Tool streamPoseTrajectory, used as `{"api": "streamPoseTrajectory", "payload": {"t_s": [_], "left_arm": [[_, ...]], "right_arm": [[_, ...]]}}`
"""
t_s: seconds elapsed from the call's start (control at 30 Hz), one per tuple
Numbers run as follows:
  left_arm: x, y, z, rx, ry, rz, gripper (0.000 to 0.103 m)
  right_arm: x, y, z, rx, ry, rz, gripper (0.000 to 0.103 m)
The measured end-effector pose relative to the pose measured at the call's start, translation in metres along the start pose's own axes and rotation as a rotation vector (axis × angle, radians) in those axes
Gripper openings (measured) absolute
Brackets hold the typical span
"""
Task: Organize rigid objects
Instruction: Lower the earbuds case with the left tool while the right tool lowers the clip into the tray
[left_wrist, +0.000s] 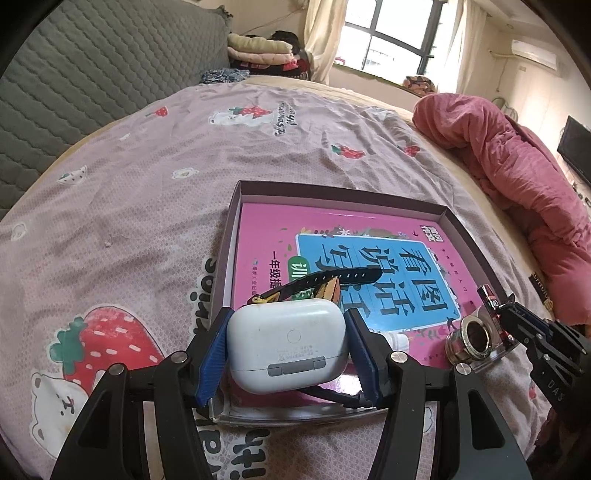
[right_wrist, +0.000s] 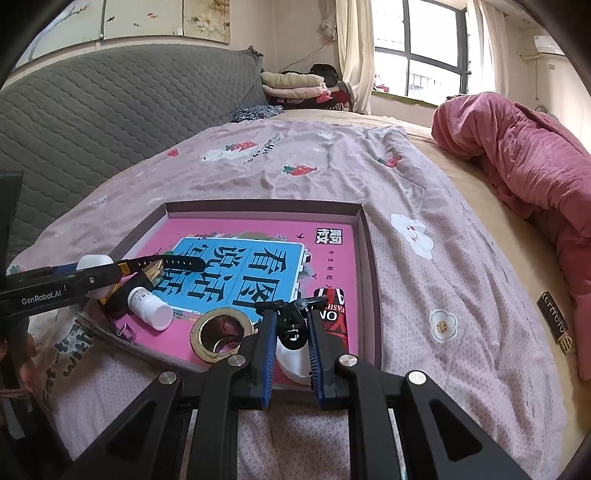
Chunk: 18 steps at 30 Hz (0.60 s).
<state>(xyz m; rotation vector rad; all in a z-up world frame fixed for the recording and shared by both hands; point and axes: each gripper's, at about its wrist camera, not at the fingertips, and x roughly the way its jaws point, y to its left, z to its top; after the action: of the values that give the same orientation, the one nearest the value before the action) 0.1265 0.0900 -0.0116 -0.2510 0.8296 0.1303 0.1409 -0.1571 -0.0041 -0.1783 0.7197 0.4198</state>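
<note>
A shallow box (left_wrist: 236, 210) (right_wrist: 364, 236) lies on the bed with a pink book (left_wrist: 266, 236) (right_wrist: 332, 266) inside. My left gripper (left_wrist: 286, 343) is shut on a white earbuds case (left_wrist: 288, 343) above the box's near left corner; the case shows in the right wrist view (right_wrist: 94, 264). My right gripper (right_wrist: 291, 332) is shut on a small black clip (right_wrist: 291, 330) over the box's near right corner. In the box lie a black watch strap (left_wrist: 332, 278) (right_wrist: 177, 263), a small white bottle (right_wrist: 149, 306), a metal ring (left_wrist: 471, 338) (right_wrist: 221, 332) and a red and black tube (right_wrist: 332, 317).
The bed has a pink strawberry-print sheet (left_wrist: 147, 177) (right_wrist: 406, 206). A rolled pink quilt (left_wrist: 517, 166) (right_wrist: 524, 155) lies at the right. A grey quilted headboard (left_wrist: 92, 74) (right_wrist: 110, 110) stands at the left, folded clothes (right_wrist: 295, 86) behind.
</note>
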Motion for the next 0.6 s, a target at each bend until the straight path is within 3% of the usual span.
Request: {"api": "streamPoseTrajectory", "payload": {"t_s": [0.6], "left_arm": [[-0.0001,0.0092,0.0013,-0.03,-0.01,0.033,0.062]], "right_arm": [[-0.0005,0.0017,-0.0006,-0.016,-0.004,-0.019,0.017]]}}
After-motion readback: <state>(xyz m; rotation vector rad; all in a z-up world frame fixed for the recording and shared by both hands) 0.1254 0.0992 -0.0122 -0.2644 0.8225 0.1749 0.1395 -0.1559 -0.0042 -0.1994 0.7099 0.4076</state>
